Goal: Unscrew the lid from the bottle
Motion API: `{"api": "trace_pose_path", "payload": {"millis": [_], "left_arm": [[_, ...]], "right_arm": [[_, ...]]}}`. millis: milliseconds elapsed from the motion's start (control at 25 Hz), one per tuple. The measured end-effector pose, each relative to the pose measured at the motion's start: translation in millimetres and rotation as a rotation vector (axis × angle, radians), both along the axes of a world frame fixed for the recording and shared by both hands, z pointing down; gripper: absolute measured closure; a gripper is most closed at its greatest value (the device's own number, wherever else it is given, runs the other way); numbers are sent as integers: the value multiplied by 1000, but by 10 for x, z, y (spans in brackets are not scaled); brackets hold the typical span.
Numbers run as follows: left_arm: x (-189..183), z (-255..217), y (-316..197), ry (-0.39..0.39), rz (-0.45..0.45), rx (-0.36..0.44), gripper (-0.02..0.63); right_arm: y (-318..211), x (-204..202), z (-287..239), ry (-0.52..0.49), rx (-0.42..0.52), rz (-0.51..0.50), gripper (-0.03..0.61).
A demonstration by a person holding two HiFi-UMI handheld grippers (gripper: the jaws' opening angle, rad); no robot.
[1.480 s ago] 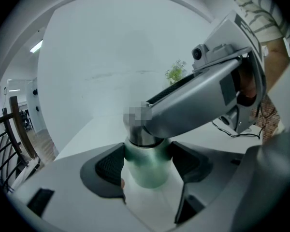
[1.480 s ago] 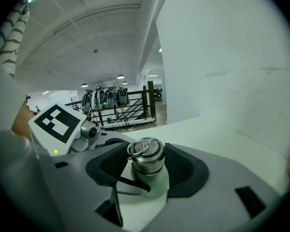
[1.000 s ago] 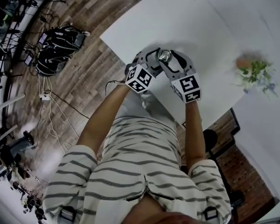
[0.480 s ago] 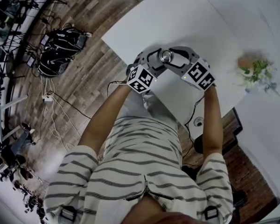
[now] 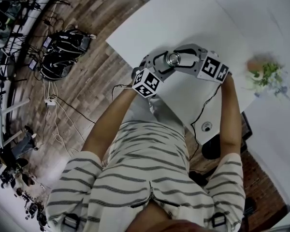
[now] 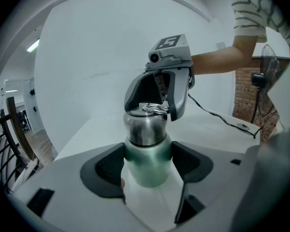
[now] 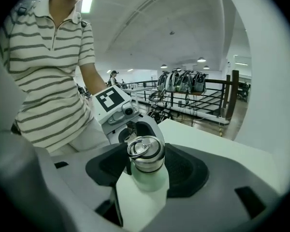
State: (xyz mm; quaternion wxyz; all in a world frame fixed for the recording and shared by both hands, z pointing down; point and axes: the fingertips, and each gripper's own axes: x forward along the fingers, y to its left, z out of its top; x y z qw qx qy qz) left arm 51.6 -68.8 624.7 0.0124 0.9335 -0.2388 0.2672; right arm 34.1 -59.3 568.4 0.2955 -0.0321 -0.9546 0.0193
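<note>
A white rectangular table (image 5: pixel 193 18) stands on a brown wood-plank floor (image 5: pixel 94 76). A person in a white shirt with dark stripes (image 5: pixel 150 178) stands at its near edge with both arms stretched out over it.

The left gripper (image 6: pixel 147 166) has its dark pads pressed on the body of the pale green metal bottle (image 7: pixel 150 180). The right gripper (image 7: pixel 147 164) comes from the opposite side, higher up, with its jaws closed round the brushed steel screw lid (image 6: pixel 145 127).

The bottle stands upright on the table near the edge closest to the person. Its long axis is vertical and the lid points up.

The head view looks straight down the bottle, so it shows only the round lid top between the two grippers. It alone shows a small potted green plant (image 5: pixel 265 74) well apart at the table's right, and a black cable (image 5: pixel 205 105) lying on the tabletop. The left gripper view shows the green body below the lid, and a brick wall (image 6: pixel 244 88) behind. The right gripper view shows the wire ring (image 7: pixel 141 146) lying on the lid, with a dark railing (image 7: pixel 193 108) behind.

The only print that shows is the black-and-white square markers on the gripper cubes.
</note>
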Motion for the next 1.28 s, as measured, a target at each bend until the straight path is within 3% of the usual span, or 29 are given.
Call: {"api": "trace_pose_path", "payload": {"millis": [320,560,640,800,960,1080,1280], "left_arm": [[7,22,10,-5,8,1,305],[-7,37,18,-17,14,-6,305],[2,20,21,-17,12,-7,305],[4,13,11,-16,12,-6,305],[-6,34,28,-21,1,-9,305],[5,51,30,-24,0,-11,305],[-11,53,40,-28,-6,-16,305]], "right_arm": [[23,4,28,55,-4,-159,327],[22,-23,48,82,-9,-95,306],[15,-53,-40,30,0,-14,245],[-110,-56,-257,-86,102,268,245],[-135,-6,-269,-95,131,550,250],[-148,57,-235,-95,130,757,296],[-115,28,-169,-85,107,945,282]]}}
